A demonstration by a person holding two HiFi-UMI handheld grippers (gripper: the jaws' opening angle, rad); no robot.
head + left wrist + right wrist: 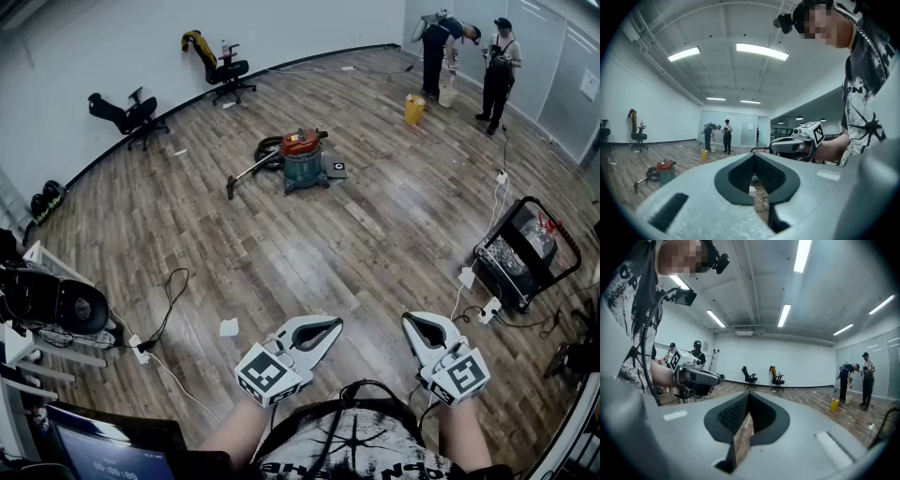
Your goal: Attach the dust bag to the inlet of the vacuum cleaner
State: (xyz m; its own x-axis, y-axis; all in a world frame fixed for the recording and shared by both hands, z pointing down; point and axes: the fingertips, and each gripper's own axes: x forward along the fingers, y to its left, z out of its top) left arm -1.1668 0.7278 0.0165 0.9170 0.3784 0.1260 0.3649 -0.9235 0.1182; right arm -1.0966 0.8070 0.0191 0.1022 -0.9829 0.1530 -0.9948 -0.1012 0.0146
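The vacuum cleaner [302, 159], a teal drum with a red top, stands far off in the middle of the wooden floor, its hose and wand [247, 172] lying to its left. It also shows small in the left gripper view as the vacuum cleaner [666, 171]. I cannot make out a dust bag; a small white flat piece [229, 327] lies on the floor near me. My left gripper [335, 324] and right gripper [410, 320] are held level in front of my body, both shut with nothing between the jaws, as the left gripper [753, 155] and right gripper [748, 394] views confirm.
Two office chairs [225, 67] stand by the far wall. Two persons [497, 70] and a yellow bucket [413, 109] are at the far right. A black cart [527, 251] with cables and a power strip [488, 310] sits right. A desk with equipment [56, 302] is at left.
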